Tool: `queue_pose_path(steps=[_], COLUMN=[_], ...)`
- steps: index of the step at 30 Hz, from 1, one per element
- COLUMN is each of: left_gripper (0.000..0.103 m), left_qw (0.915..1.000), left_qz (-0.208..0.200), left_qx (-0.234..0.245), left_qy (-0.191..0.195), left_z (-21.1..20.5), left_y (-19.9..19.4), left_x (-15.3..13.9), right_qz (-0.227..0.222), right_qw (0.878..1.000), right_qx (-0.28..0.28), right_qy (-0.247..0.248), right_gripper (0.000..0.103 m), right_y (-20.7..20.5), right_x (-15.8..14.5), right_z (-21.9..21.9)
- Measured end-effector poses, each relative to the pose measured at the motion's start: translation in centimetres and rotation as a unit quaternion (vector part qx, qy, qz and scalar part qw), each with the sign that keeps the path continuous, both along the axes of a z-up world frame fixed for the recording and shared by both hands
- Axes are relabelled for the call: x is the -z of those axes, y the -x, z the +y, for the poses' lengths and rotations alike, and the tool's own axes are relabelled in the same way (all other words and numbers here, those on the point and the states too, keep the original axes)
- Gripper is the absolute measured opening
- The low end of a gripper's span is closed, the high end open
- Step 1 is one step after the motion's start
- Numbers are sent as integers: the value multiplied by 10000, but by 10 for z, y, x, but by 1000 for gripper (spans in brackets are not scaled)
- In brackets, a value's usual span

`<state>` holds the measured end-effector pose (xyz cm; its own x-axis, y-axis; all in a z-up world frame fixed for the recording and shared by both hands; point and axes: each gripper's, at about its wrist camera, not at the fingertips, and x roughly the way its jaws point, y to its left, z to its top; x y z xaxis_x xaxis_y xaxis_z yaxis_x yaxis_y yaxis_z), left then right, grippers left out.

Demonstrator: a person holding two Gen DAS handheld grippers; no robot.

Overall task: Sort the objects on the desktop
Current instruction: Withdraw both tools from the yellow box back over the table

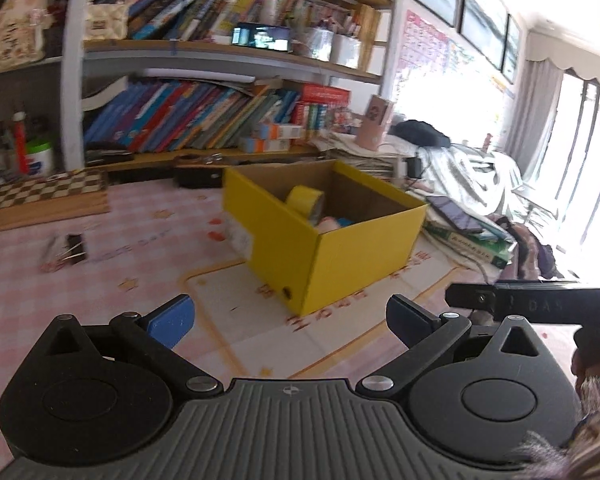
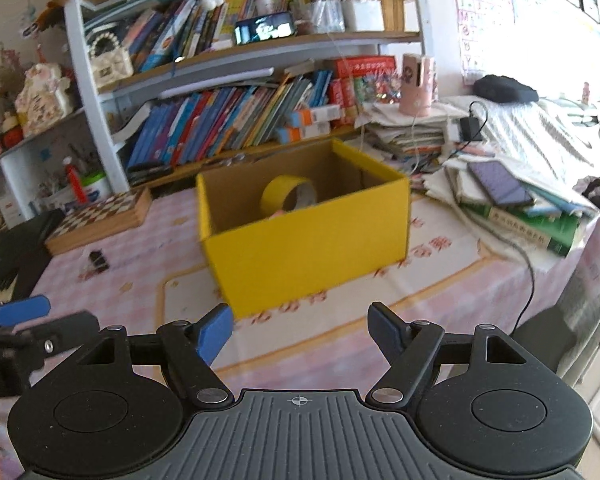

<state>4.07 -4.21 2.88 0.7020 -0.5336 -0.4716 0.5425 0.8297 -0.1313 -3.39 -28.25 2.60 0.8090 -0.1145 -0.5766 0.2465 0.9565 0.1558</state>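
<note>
A yellow cardboard box (image 1: 352, 264) stands open on the pink checked tablecloth; it also shows in the right wrist view (image 2: 312, 256). Inside it leans a roll of yellow tape (image 1: 305, 199), seen also from the right wrist (image 2: 286, 196), with other small items beside it. A black binder clip (image 1: 73, 248) lies on the cloth to the left of the box, and shows in the right wrist view (image 2: 98, 261). My left gripper (image 1: 290, 318) is open and empty, short of the box. My right gripper (image 2: 302, 332) is open and empty, facing the box front.
A wooden chessboard (image 1: 48, 196) lies at the back left. A stack of books with a phone on top (image 2: 512, 208) sits right of the box. A full bookshelf (image 2: 236, 120) runs along the back. A black cable (image 2: 530, 276) hangs over the right table edge.
</note>
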Motion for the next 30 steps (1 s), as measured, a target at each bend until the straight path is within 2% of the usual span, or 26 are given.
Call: queue_pose_path(steps=[8, 12, 14, 16, 30], left_gripper=[103, 103, 103, 103, 103], left_qw=[9984, 9966, 9960, 9957, 9892], left_qz=[201, 292, 330, 305, 327], left_qx=[-508, -756, -810, -840, -1398], left_qy=[-155, -147, -170, -223, -279], left_z=[36, 49, 52, 57, 90], left_y=[16, 20, 20, 24, 36], left_x=[11, 13, 13, 13, 12], right_qz=[136, 219, 232, 215, 297], right_qw=[9992, 9982, 9976, 9971, 9893], right_qx=[-344, -561, -653, -726, -1431], right_qy=[-130, -30, 19, 6, 4], right_gripper=[77, 77, 80, 84, 85], right_y=[7, 7, 7, 6, -10], right_x=[11, 14, 14, 14, 16], right_z=[40, 59, 66, 72, 109])
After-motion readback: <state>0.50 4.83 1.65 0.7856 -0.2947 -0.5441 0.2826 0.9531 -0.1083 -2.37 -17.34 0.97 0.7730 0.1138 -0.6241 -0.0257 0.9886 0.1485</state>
